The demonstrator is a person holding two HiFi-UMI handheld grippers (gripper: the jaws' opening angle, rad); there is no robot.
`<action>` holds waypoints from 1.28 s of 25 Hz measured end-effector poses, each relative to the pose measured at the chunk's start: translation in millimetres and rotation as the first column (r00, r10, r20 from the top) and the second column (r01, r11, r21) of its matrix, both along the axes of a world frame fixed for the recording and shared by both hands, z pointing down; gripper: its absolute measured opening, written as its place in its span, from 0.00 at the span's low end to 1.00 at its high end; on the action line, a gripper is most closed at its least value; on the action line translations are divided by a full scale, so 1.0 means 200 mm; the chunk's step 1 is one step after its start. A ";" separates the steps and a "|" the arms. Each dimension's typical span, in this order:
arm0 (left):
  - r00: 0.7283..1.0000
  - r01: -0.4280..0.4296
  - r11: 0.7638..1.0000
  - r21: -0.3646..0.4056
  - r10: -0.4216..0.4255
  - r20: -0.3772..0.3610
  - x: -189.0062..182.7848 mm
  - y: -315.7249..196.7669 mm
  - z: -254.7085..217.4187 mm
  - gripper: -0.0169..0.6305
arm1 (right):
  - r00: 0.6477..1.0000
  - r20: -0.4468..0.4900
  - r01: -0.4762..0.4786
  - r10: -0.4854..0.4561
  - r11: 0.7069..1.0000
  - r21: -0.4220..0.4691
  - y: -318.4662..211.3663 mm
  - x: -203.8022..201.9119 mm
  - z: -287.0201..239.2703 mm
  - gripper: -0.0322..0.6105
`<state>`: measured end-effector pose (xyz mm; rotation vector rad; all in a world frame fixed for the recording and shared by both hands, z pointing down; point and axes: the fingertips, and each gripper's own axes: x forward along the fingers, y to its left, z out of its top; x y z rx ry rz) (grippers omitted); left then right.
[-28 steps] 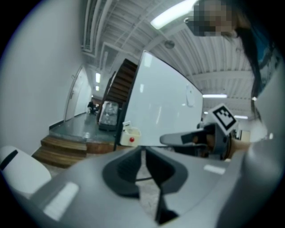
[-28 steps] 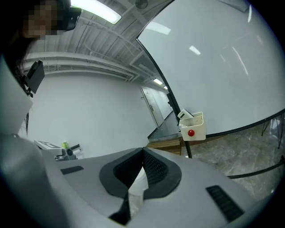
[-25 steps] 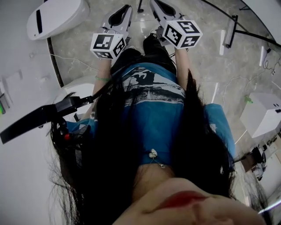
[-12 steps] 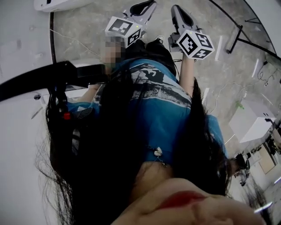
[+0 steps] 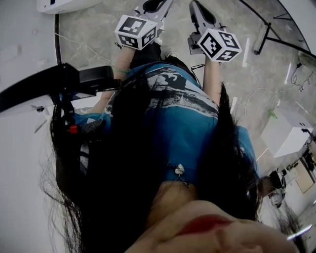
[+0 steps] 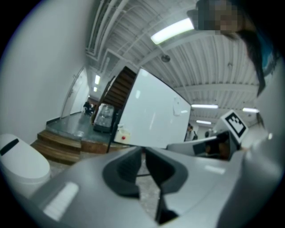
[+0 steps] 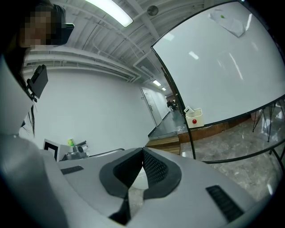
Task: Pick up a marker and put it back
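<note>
No telling where the marker is or how it looks: out of sight in all three views. Two grippers held out over the stone floor [image 5: 94,34]. Left gripper [image 5: 155,6] [image 6: 143,153] with jaws pressed together on nothing; right gripper [image 5: 200,12] [image 7: 142,153] likewise closed and empty. Two patterned cubes, left cube [image 5: 136,30] and right cube [image 5: 218,44]. One whiteboard [image 7: 222,62] ahead, one small white box [image 7: 194,118] with a red dot at its lower edge.
</note>
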<state>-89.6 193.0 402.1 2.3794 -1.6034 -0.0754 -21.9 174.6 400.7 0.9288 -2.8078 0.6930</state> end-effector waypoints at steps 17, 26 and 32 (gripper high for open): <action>0.998 -0.014 1.000 -0.010 0.015 0.061 0.66 0.14 0.00 0.06 | 0.999 0.050 0.009 -0.008 1.000 -0.007 0.10 0.62 0.02 0.07; 0.997 -0.015 1.000 0.004 0.014 0.071 0.65 0.12 -0.02 0.06 | 0.999 0.046 0.018 -0.019 1.000 0.013 0.09 0.59 0.01 0.07; 0.997 -0.010 1.000 0.007 0.009 0.075 0.64 0.11 -0.02 0.06 | 0.999 0.044 0.028 -0.028 1.000 0.013 0.08 0.57 0.02 0.07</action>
